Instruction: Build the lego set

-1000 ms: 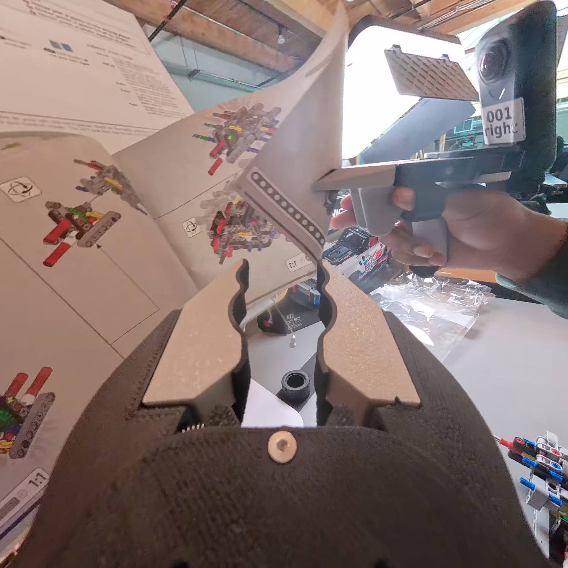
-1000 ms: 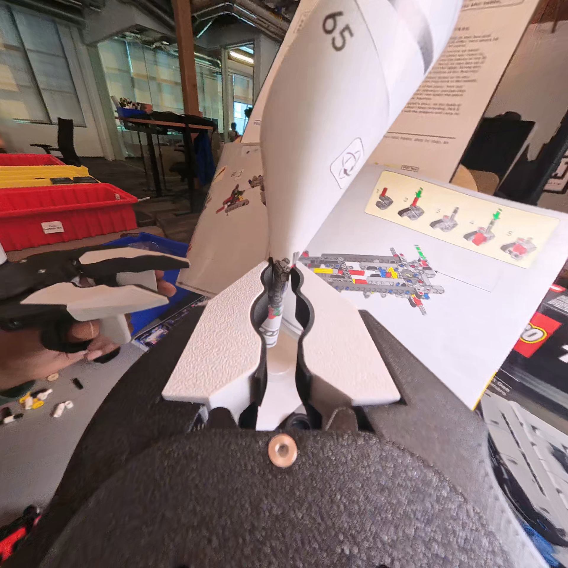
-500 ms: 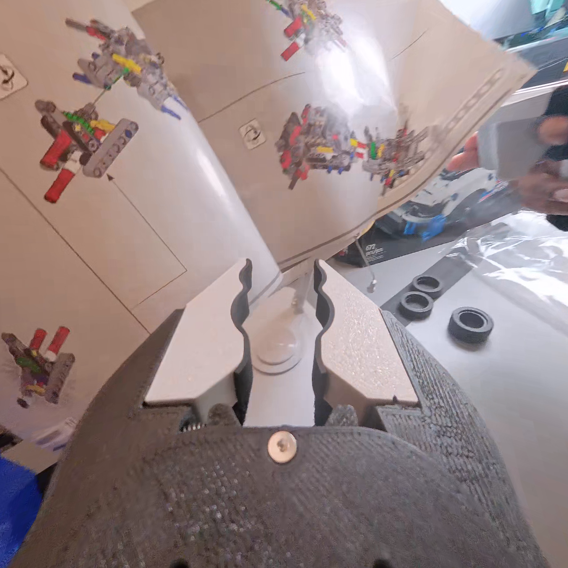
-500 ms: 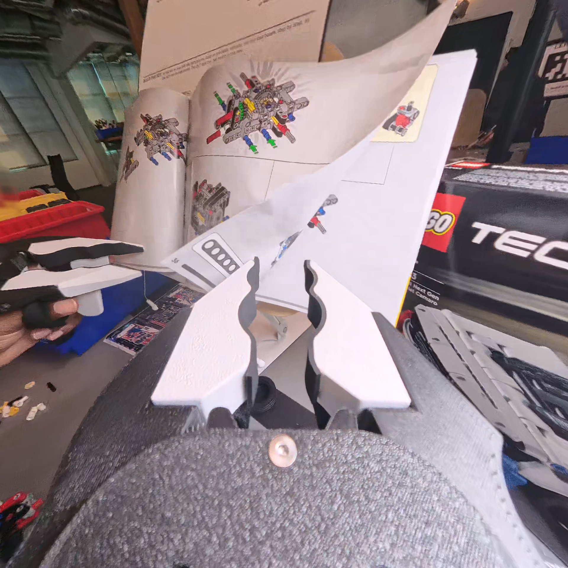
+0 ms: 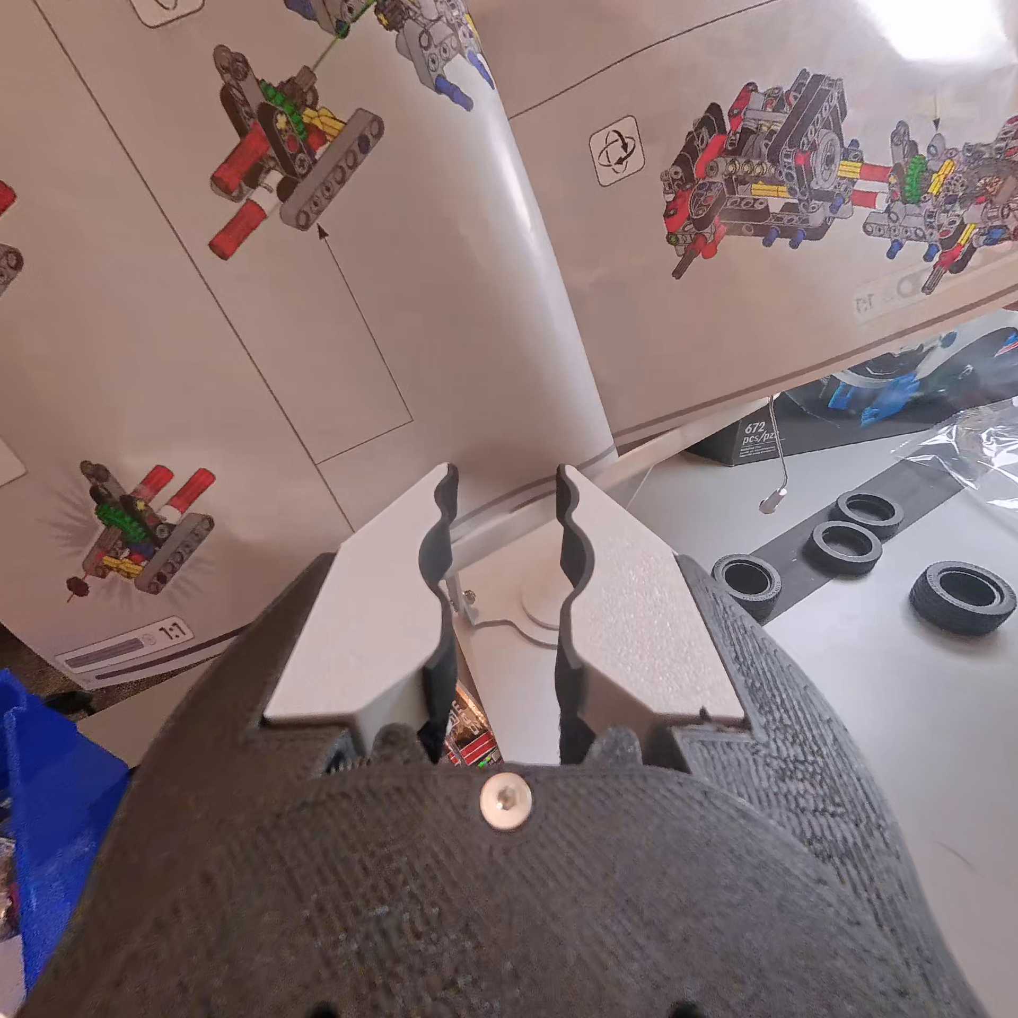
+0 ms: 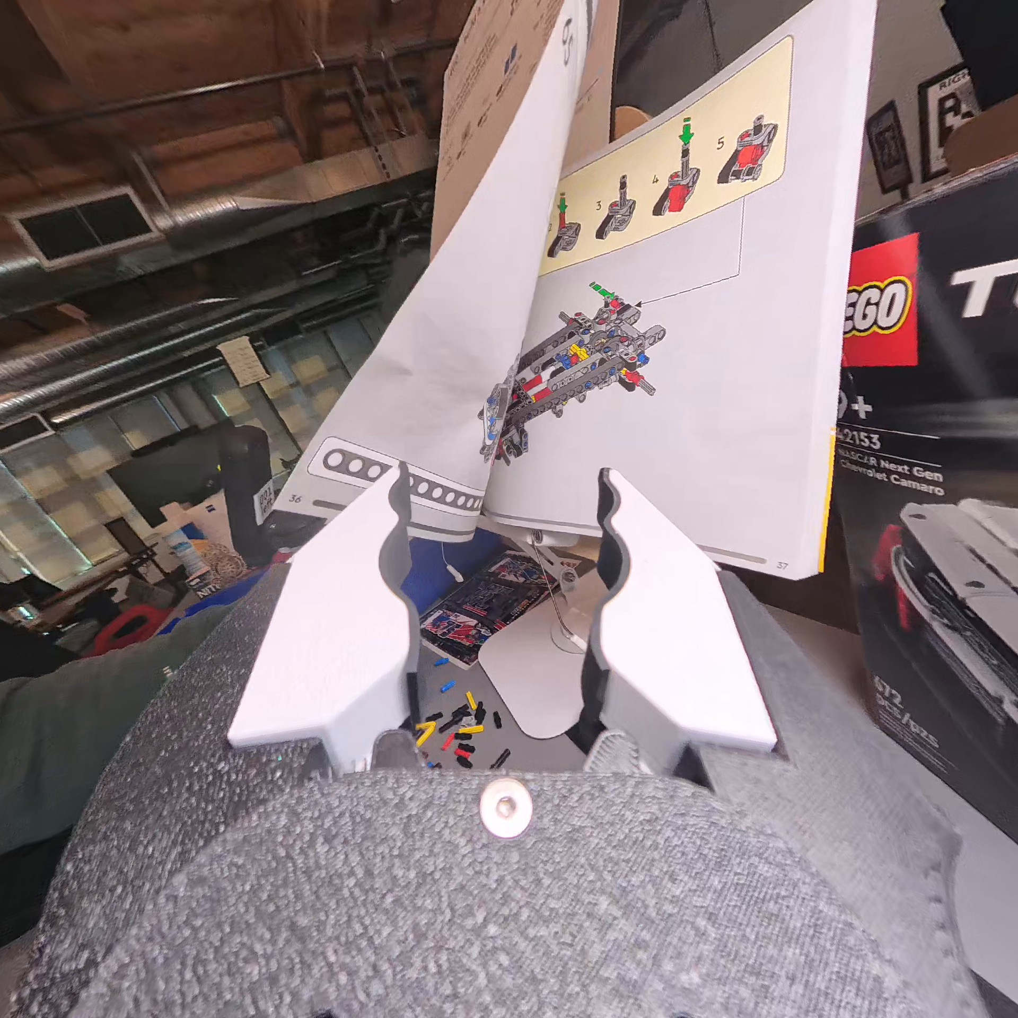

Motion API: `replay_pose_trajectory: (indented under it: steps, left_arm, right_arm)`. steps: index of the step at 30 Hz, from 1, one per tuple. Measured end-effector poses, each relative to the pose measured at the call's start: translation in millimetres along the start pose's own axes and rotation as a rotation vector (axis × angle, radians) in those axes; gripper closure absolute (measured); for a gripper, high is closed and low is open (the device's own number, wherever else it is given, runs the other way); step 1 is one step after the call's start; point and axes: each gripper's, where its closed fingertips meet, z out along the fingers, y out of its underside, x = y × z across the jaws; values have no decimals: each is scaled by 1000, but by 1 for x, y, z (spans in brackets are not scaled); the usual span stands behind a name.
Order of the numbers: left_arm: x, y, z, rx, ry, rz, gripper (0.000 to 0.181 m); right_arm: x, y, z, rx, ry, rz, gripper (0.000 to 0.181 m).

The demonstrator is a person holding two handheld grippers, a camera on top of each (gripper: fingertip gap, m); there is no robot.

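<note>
Your left gripper [image 5: 505, 551] and right gripper [image 6: 504, 545] both gape empty; the propped white paper instruction booklet [image 6: 688, 396] stands at twelve o'clock, untouched.

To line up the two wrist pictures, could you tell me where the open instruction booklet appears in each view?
Left wrist view: the instruction booklet fills the upper left and top, pages curving over the table.
Right wrist view: it stands upper centre, above the open tongs.
Shared landmark: the black set box, behind it.
</note>
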Motion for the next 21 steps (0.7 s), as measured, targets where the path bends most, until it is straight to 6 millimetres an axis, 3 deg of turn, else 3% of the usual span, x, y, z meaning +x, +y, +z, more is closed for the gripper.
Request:
replay_pose_trajectory:
  steps: [5, 16, 18, 21]
  left_arm:
    - [-5, 1, 0, 2, -9, -9, 147]
    - [-19, 3, 0, 7, -39, -21, 149]
    - [-22, 4, 1, 10, -40, -26, 151]
    - [-23, 4, 0, 19, -38, -28, 154]
  right_arm:
    - [-13, -1, -10, 33, -121, 49, 110]
    - [-25, -7, -17, 50, -217, 73, 99]
    - [-12, 1, -13, 6, -137, 68, 108]
    - [13, 7, -11, -24, 8, 20, 144]
